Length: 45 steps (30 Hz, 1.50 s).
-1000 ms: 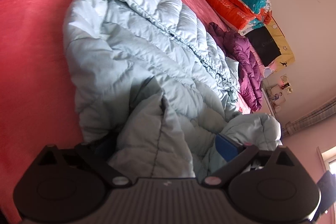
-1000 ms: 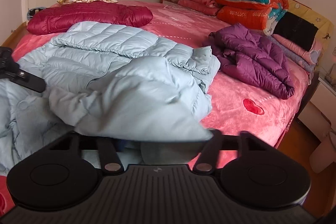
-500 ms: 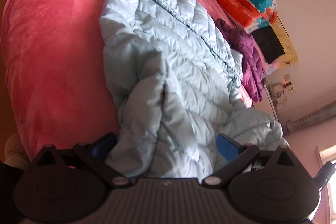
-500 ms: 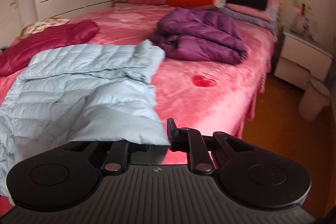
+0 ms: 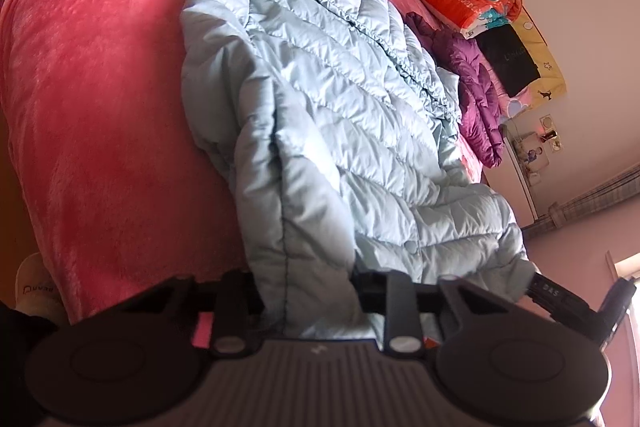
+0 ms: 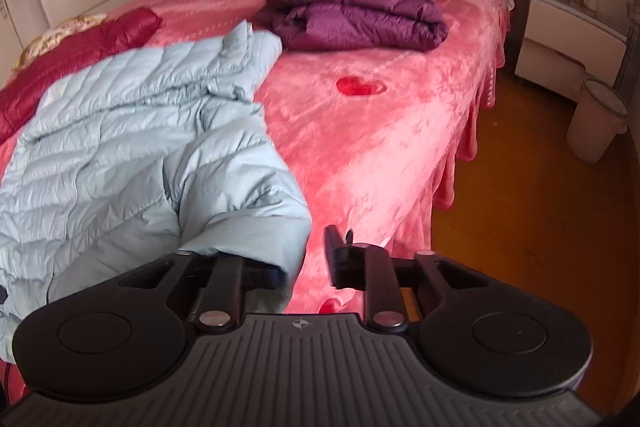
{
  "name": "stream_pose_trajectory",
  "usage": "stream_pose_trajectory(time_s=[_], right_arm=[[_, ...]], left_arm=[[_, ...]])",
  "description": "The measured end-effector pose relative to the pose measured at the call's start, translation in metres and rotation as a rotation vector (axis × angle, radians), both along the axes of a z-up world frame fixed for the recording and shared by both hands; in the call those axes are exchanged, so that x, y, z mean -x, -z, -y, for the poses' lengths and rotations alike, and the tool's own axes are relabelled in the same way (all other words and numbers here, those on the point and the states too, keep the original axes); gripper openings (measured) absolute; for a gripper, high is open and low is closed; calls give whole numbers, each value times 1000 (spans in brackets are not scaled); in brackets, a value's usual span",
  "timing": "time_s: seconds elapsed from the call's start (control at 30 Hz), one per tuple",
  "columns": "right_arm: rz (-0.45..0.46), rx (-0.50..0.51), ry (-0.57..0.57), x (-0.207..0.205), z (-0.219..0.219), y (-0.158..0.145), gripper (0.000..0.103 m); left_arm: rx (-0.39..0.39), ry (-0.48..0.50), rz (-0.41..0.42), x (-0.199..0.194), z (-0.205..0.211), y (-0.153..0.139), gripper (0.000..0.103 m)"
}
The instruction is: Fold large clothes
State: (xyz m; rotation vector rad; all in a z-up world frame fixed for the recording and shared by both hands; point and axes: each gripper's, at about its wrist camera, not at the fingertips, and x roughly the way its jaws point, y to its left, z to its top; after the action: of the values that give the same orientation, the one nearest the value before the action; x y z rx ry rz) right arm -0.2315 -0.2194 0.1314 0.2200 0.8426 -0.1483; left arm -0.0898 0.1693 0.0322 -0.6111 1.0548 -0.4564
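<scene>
Left gripper [image 5: 308, 291] closing on jacket hem [image 5: 304, 267]; right gripper [image 6: 306, 263] opening beside sleeve [image 6: 248, 199].

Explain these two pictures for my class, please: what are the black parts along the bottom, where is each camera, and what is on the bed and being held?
No robot arm here: a person carries a two-finger gripping tool in each hand, and a wide-angle camera on each tool looks forward along its fingers. The black parts are those tools.

The left tool's view shows the left gripper closing its fingers on an edge of the light blue puffer coat, which lies on the pink bedspread.

The right tool's view shows the right gripper opening: the coat's sleeve drapes over one finger but is not pinched.

Further back lie a folded purple coat and a dark red coat.
</scene>
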Motion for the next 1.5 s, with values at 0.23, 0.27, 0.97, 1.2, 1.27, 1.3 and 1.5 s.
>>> stream_pose_trajectory(time_s=[0.23,0.27,0.97,1.2,1.27,1.3,1.5], right_arm=[[49,-52,-14,5,6,-4,13],[77,-77,-9,11,9,-8,12],[125,-281,9,60,40,-27,90],[133,-371,24,43,48,-24,103],[81,-368,13,24,46,-14,103],[41,-364,1,12,44,-8,103],[-210,-327,-107,-46,29,28,103]], left_arm=[[90,-17,19,5,-8,-8,11],[116,-24,22,6,-11,-10,11],[220,-125,-52,13,-37,-9,9],[157,-116,-87,6,-32,1,17],[136,-112,-92,4,-30,3,22],[128,-110,-93,3,-29,4,27],[90,-95,-110,-2,-23,12,45]])
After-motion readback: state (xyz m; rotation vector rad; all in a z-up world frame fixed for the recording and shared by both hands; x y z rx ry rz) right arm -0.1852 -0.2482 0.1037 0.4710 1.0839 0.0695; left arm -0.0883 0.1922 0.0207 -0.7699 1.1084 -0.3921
